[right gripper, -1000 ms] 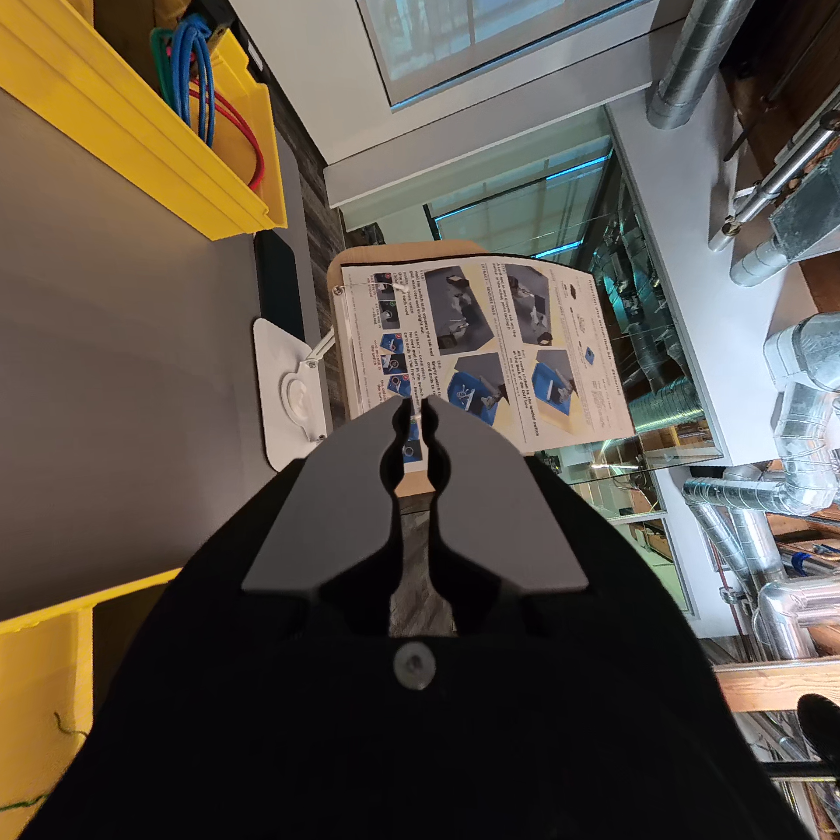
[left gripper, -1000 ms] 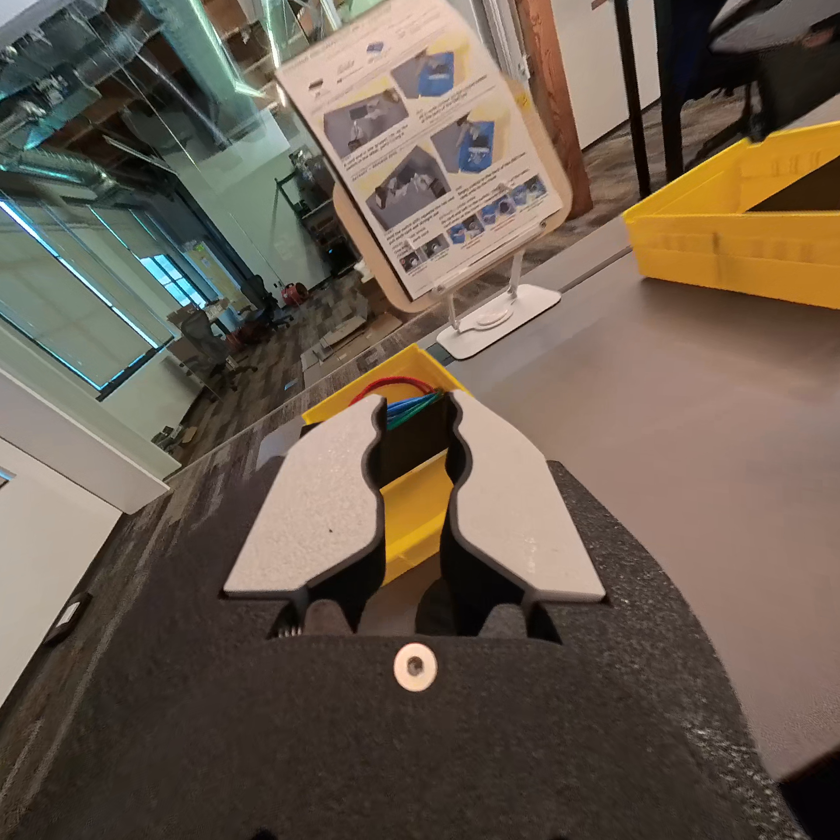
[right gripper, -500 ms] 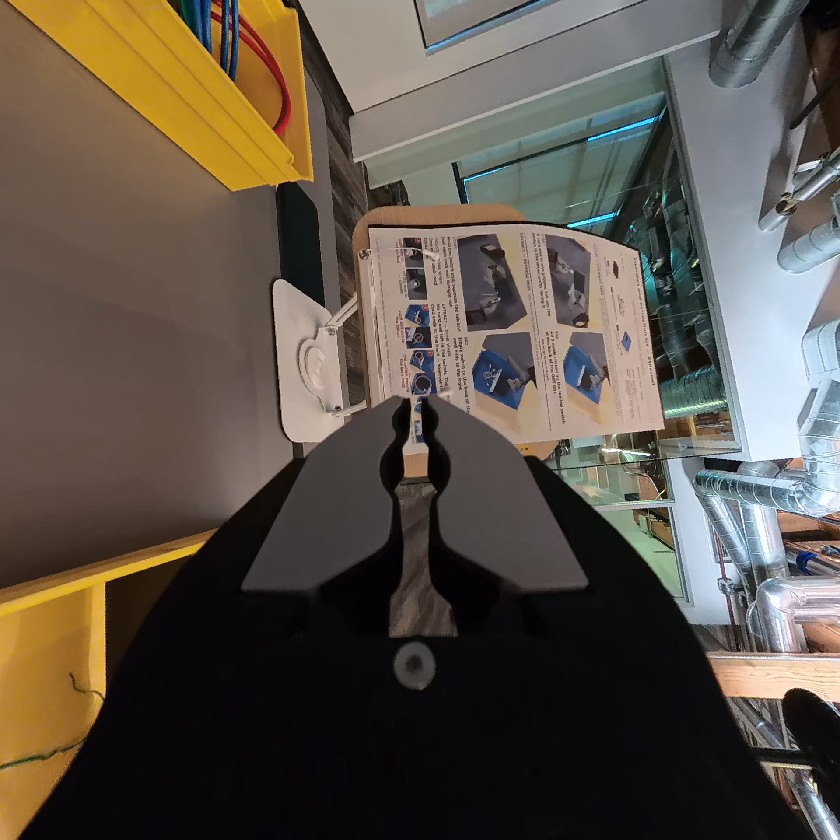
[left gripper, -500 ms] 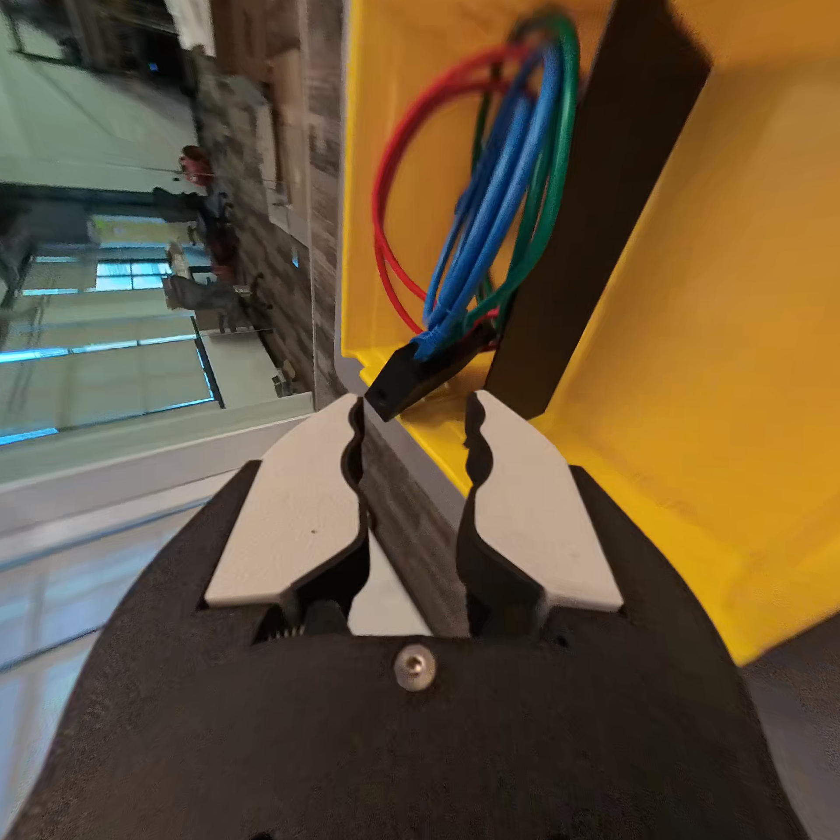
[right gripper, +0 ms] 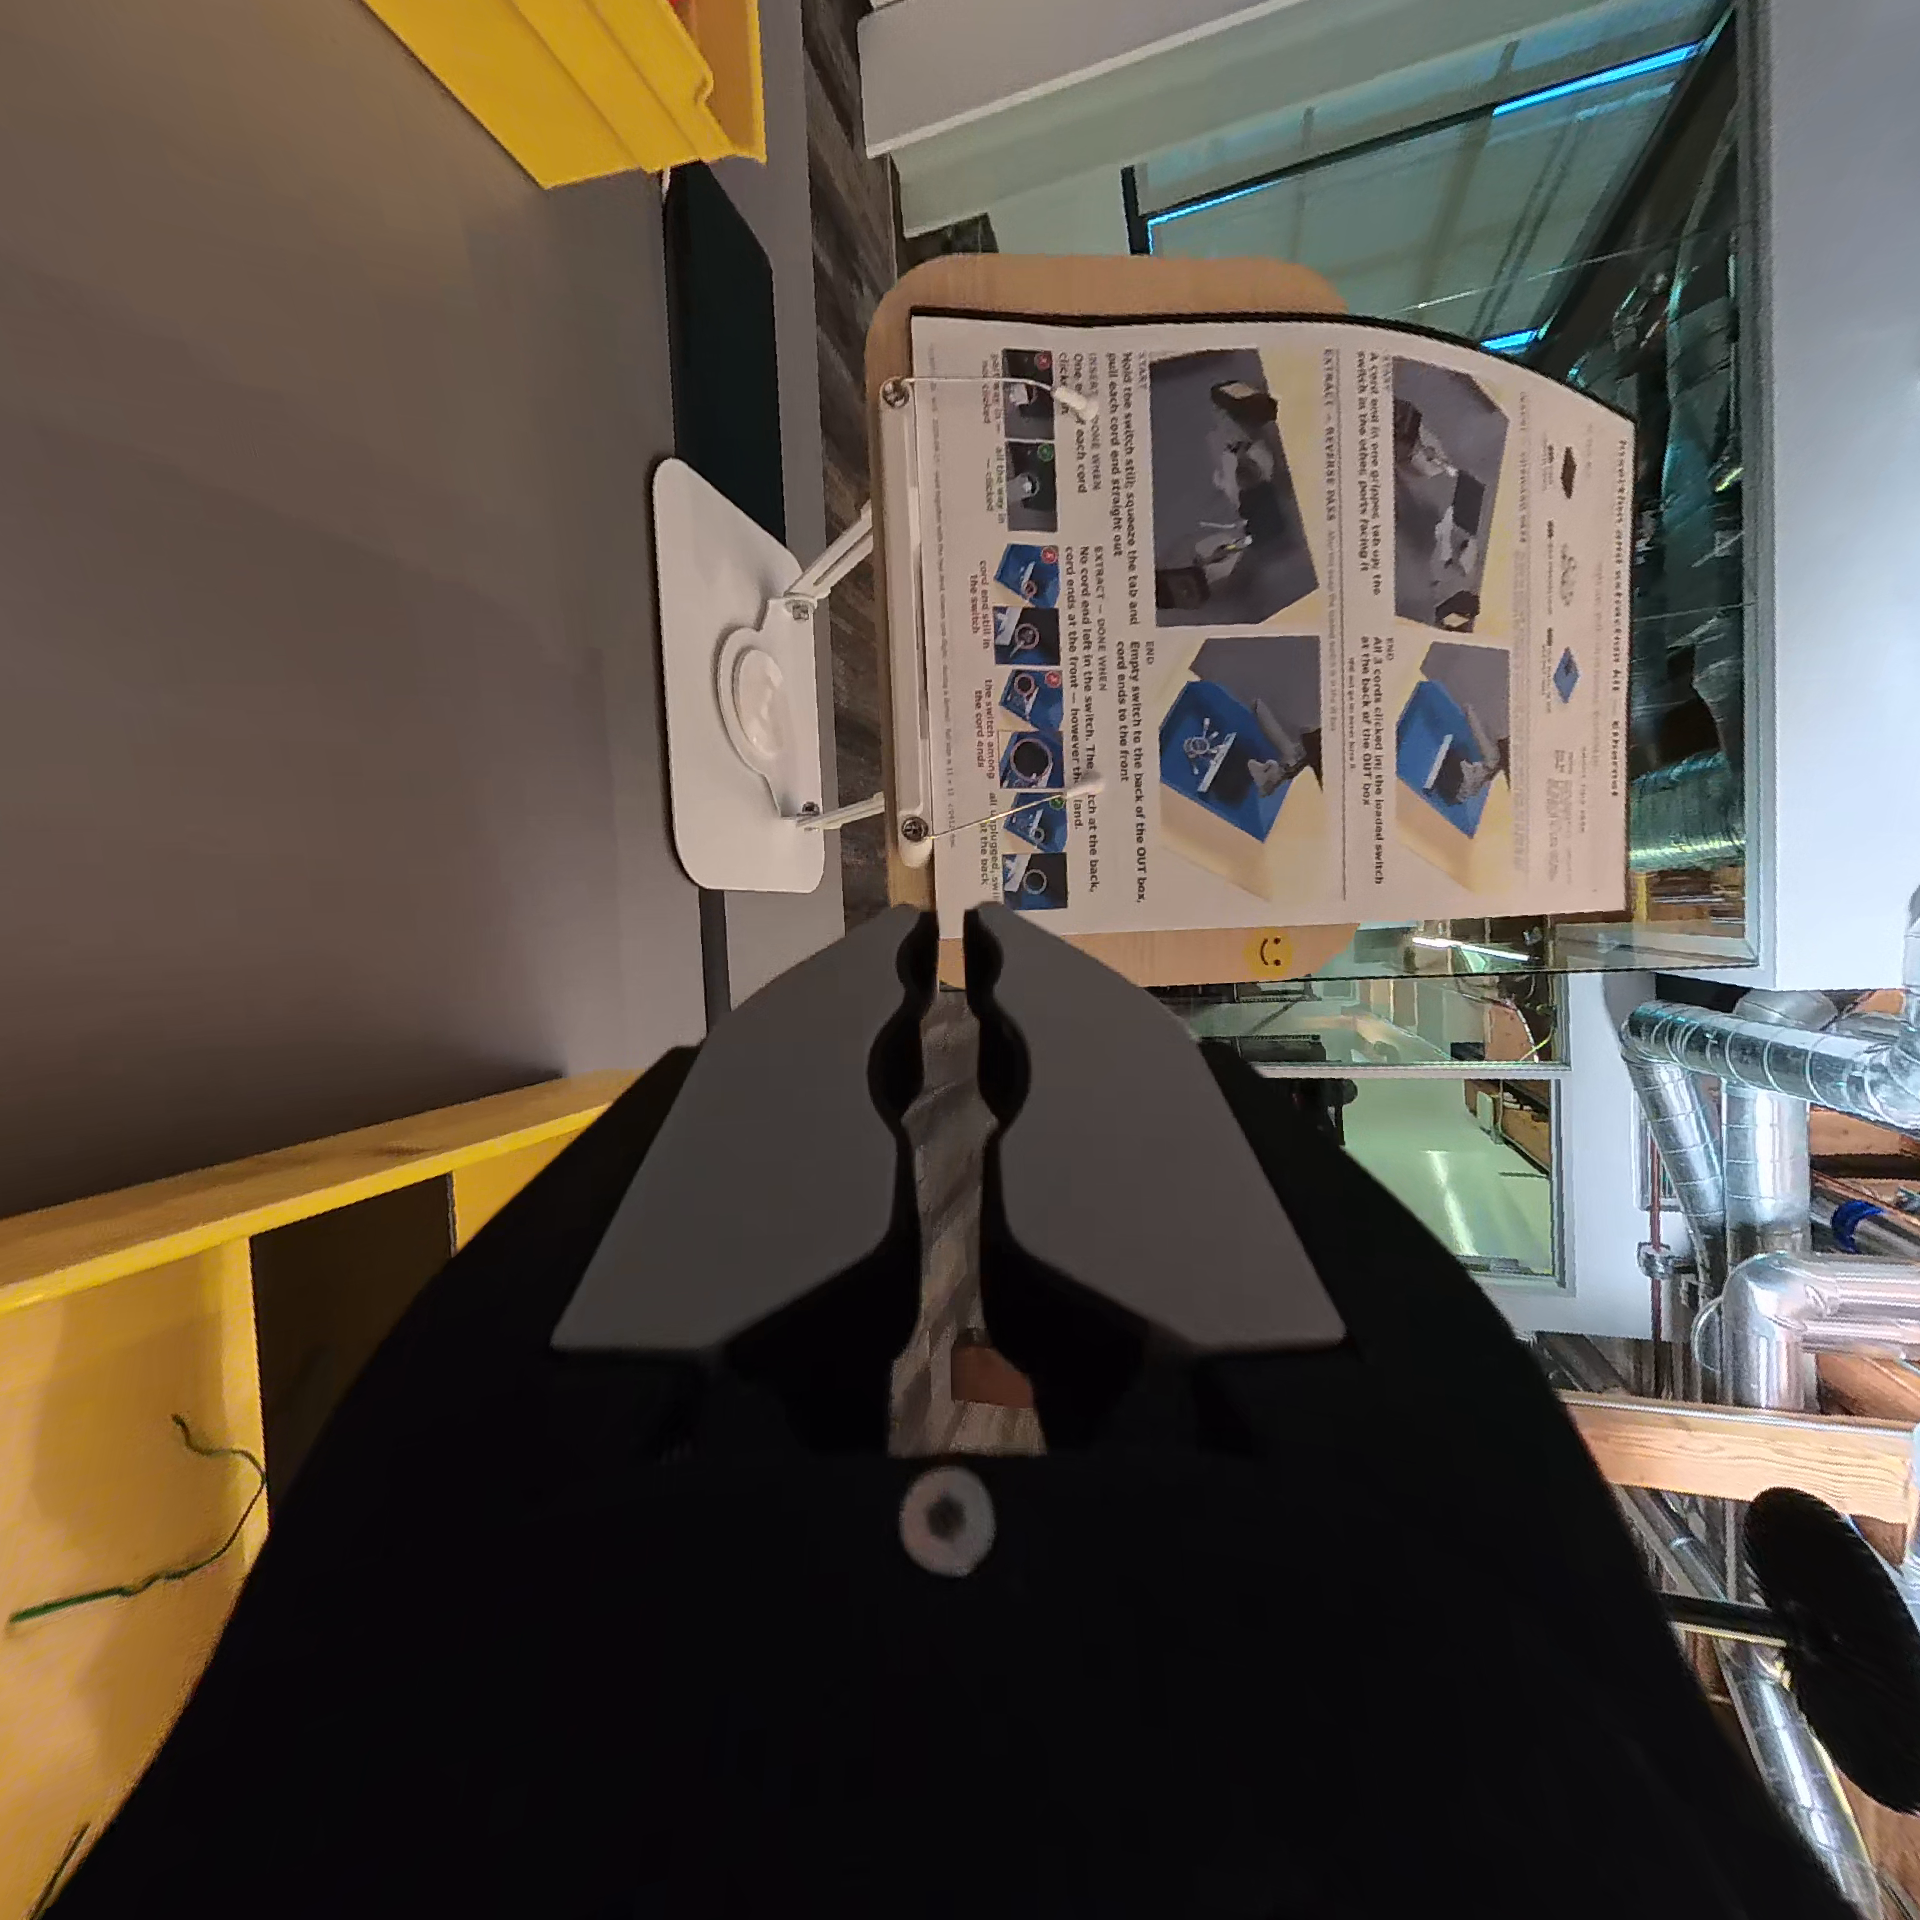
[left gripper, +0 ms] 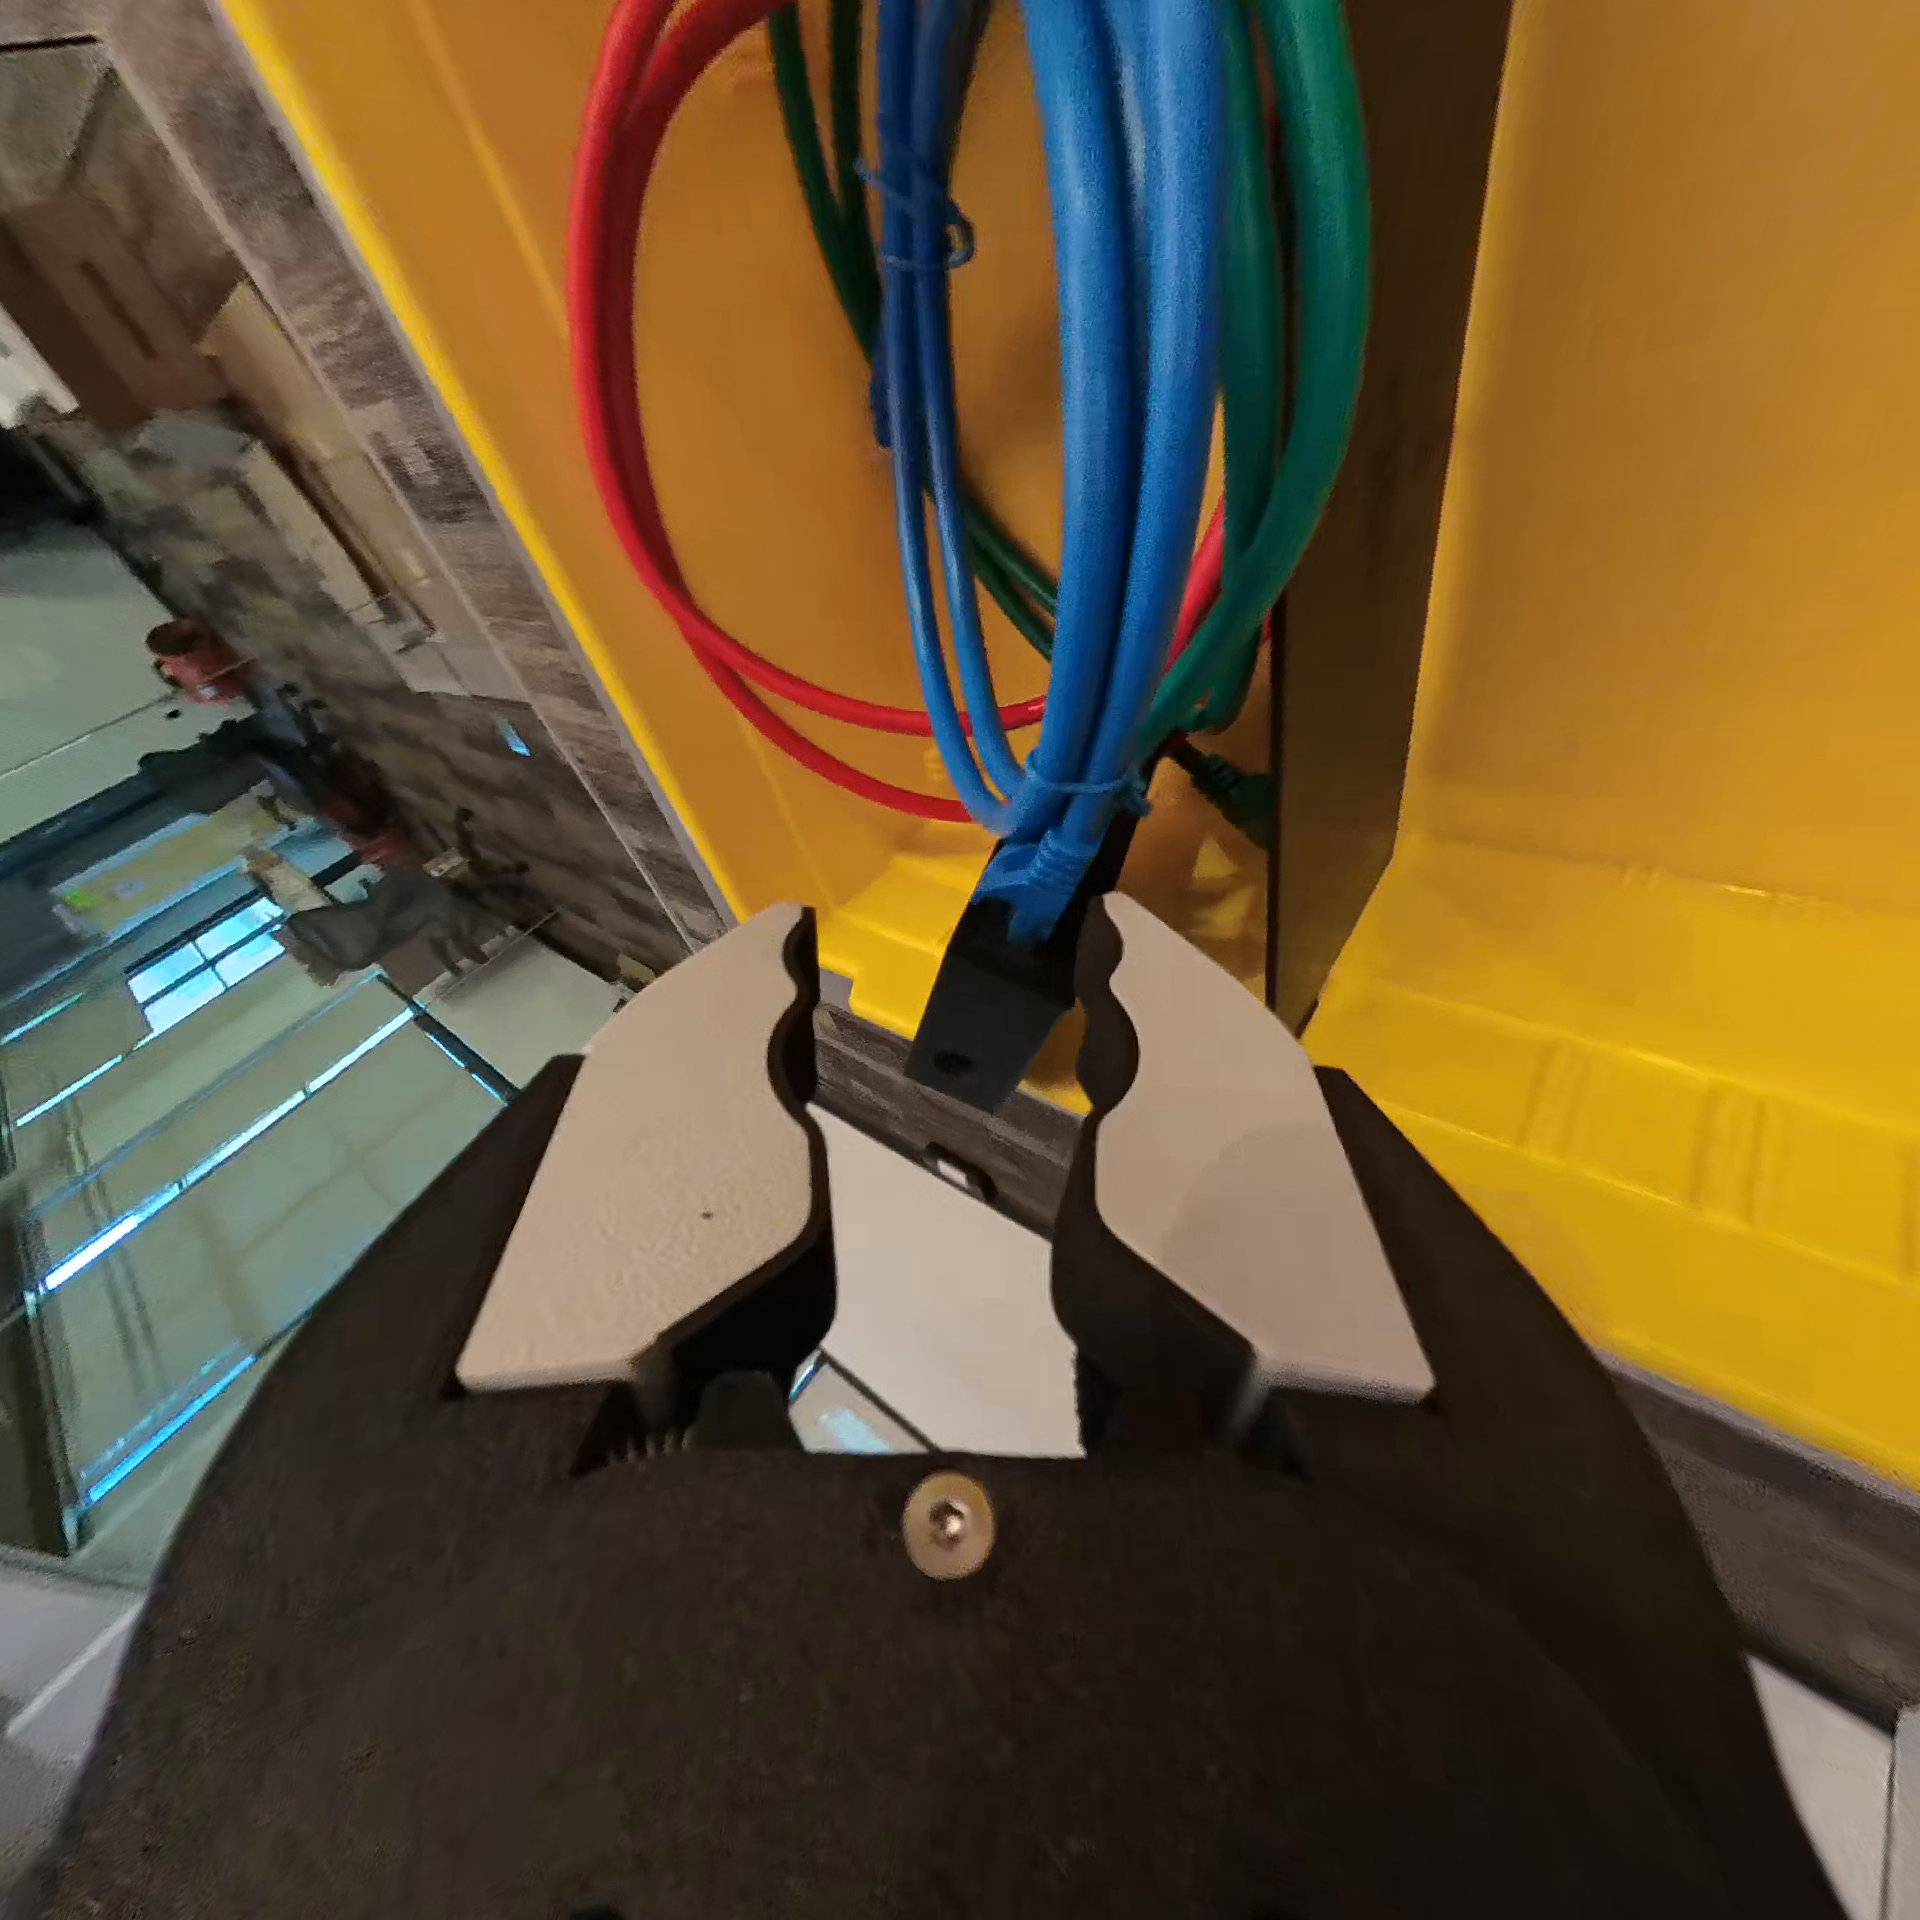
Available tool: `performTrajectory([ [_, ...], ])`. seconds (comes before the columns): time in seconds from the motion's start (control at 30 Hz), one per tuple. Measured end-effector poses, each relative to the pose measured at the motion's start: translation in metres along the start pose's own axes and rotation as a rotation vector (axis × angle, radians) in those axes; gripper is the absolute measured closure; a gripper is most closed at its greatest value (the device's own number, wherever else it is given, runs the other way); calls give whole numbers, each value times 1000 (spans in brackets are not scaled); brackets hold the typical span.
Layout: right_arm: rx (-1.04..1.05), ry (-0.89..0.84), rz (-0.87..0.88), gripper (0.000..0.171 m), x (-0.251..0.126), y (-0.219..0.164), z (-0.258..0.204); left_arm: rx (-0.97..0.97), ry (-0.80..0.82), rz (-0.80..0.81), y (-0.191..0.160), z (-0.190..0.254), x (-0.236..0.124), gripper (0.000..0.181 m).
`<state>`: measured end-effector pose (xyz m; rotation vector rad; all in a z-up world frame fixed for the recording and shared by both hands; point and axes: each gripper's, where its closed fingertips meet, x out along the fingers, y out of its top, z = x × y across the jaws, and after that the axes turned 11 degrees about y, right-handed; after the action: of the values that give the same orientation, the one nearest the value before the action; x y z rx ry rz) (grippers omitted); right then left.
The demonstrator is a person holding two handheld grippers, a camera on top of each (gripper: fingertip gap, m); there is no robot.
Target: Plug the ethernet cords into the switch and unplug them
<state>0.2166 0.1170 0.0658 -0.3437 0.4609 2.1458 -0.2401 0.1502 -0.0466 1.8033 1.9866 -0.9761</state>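
The gray counter (right gripper: 312,623) is the biggest thing, and the right wrist view sees it turned on its side. A yellow bin (left gripper: 1662,520) sits on the counter, and the left wrist view looks right into it. A dark divider (left gripper: 1382,520) stands inside the bin and cuts it into two parts.

The left tongs (left gripper: 951,971) point into the bin, close to its rim. They are wide open and hold nothing. The black switch (left gripper: 987,1013) is in the gap between the two tips. It sits nearer the tip on the right of the picture, and I cannot tell if that tip touches it.

The cords hang in loops inside the bin, beside the divider. The blue cord (left gripper: 1112,416) is tied in a bundle, and its end goes into the top of the switch. The green cord (left gripper: 1320,364) loops just beside the blue one, next to the divider. The red cord (left gripper: 623,468) makes a big loop on the far side of the bin from the divider.

The right tongs (right gripper: 943,925) are up over the counter, away from that bin. They are almost closed, with just a thin gap, and hold nothing. They point at a printed sheet (right gripper: 1247,623) on a white stand (right gripper: 738,675) at the counter's edge. A second yellow bin (right gripper: 125,1455) is close by the right tongs, with a thin green wire (right gripper: 156,1558) inside.
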Motion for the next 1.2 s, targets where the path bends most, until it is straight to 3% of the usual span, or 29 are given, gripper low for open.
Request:
performTrajectory([
  [0.17, -1, 10, -21, 165, 3, -4, -2, 43, -90, -41, -5, 5, -3, 135],
  [0.6, -16, 38, -22, 165, 11, 0, -8, -216, -64, 0, -21, 0, -6, 131],
  [0.83, -13, 60, -48, 165, 17, -7, -12, -4, -103, -51, -24, 11, 18, 135],
  [1.07, -12, 81, -55, 165, 24, -9, -17, 57, -142, -45, -15, 24, 34, 136],
  [1.2, -17, 94, -66, 165, 28, -10, -20, 104, -170, -51, -13, 29, 37, 147],
])
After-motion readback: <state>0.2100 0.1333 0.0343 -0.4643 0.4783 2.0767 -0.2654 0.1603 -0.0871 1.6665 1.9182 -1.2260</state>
